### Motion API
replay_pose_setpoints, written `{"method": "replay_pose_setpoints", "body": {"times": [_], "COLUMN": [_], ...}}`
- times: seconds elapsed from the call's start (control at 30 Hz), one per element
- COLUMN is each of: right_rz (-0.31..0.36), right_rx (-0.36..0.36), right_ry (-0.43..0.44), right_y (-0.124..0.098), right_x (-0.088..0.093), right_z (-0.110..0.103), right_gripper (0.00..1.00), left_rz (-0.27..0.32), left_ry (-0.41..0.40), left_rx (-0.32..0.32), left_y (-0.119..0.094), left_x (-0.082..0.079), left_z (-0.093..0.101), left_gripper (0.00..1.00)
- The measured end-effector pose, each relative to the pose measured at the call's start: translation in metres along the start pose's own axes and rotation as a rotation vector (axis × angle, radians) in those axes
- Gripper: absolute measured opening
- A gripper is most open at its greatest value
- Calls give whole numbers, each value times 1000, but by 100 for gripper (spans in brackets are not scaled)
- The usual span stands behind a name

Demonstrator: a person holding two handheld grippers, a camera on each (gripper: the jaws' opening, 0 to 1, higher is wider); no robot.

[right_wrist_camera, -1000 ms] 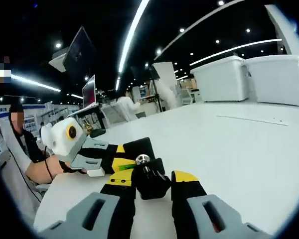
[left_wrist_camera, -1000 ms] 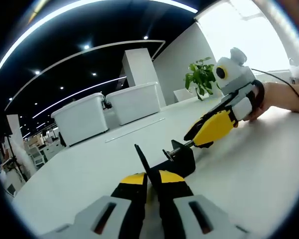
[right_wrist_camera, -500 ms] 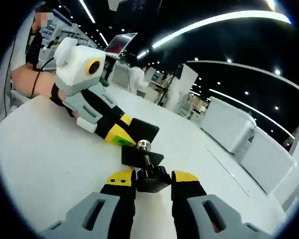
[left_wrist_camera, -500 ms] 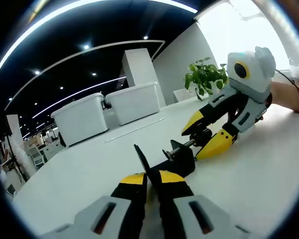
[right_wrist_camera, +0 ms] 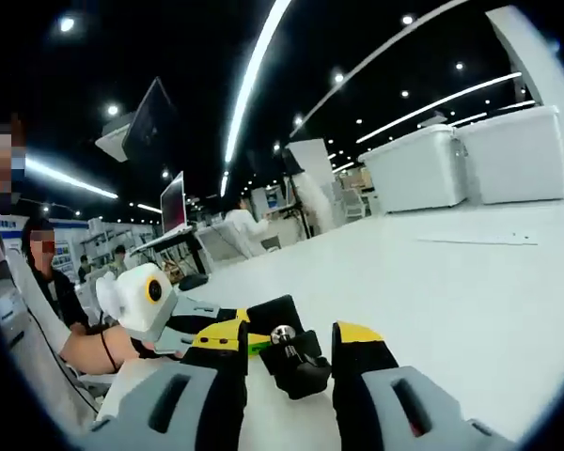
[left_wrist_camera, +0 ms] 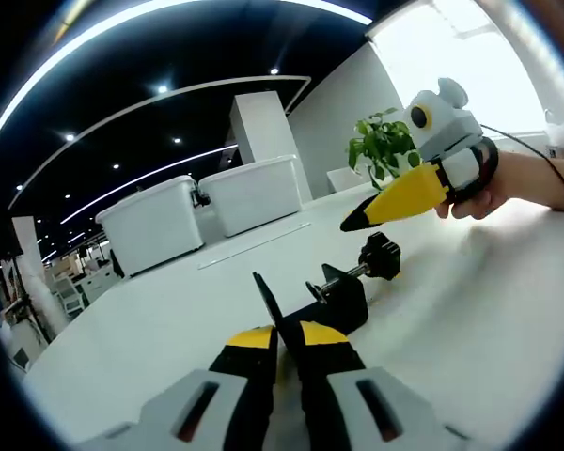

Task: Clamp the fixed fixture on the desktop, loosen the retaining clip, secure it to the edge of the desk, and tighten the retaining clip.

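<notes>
Left tongs (left_wrist_camera: 280, 340) pinch the clamp (left_wrist_camera: 331, 299) to steady it on the desk (left_wrist_camera: 470, 319); right tongs (right_wrist_camera: 293, 349), spread and empty, frame its knob (left_wrist_camera: 380, 256), seemingly ready to loosen it.

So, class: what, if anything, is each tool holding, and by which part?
The left tool is shut on the black metal desk clamp, gripping its thin flat plate. The right tool is open, its jaws astride the clamp's black knob, holding nothing.

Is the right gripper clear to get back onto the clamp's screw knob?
Probably yes. The right gripper is open with the knob between its jaws; the left gripper holds the clamp's other end.
</notes>
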State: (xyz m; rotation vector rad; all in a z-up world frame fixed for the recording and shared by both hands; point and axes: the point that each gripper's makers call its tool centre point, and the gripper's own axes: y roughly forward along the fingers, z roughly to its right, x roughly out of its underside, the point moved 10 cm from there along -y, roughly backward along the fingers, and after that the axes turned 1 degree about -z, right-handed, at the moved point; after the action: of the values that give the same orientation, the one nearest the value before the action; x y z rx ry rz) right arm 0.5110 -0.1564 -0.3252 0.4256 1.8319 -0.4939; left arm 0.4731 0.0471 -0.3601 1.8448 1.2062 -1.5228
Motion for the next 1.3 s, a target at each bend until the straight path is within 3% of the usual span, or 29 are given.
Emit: {"method": "replay_pose_setpoints", "body": {"times": [0.13,0.27,0.47,0.73,0.93,1.0,1.1,1.23,1.3], "right_rz": [-83,-72,-77,-69,-86,-102,-118,-120,-105], "right_rx": [66,32,28,26,69,87,109,110,119], "right_ry": [3,8,-45,-365,-704,-853,-941,-926,-817], "right_y": [3,7,6,5,5,6,7,8,6], "right_x": [14,13,14,11,10,12,13,11,10], "right_z": [5,0,-3,-7,-20,-25,-27,-27,-23], "right_gripper": [26,21,21,20,20,20,20,20,22], "left_rz": [0,0,0,2,1,1,2,2,1], "left_ry": [0,-1,0,-2,-1,-1,-1,-2,-2], "left_rx": [0,1,0,1,2,3,6,7,7], "left_y": [0,-1,-1,-1,0,0,0,0,0], "left_x": [0,0,0,0,1,1,0,0,0], "left_z": [0,1,2,1,1,1,1,0,0], "left_gripper": [8,8,8,8,8,8,9,9,9]}}
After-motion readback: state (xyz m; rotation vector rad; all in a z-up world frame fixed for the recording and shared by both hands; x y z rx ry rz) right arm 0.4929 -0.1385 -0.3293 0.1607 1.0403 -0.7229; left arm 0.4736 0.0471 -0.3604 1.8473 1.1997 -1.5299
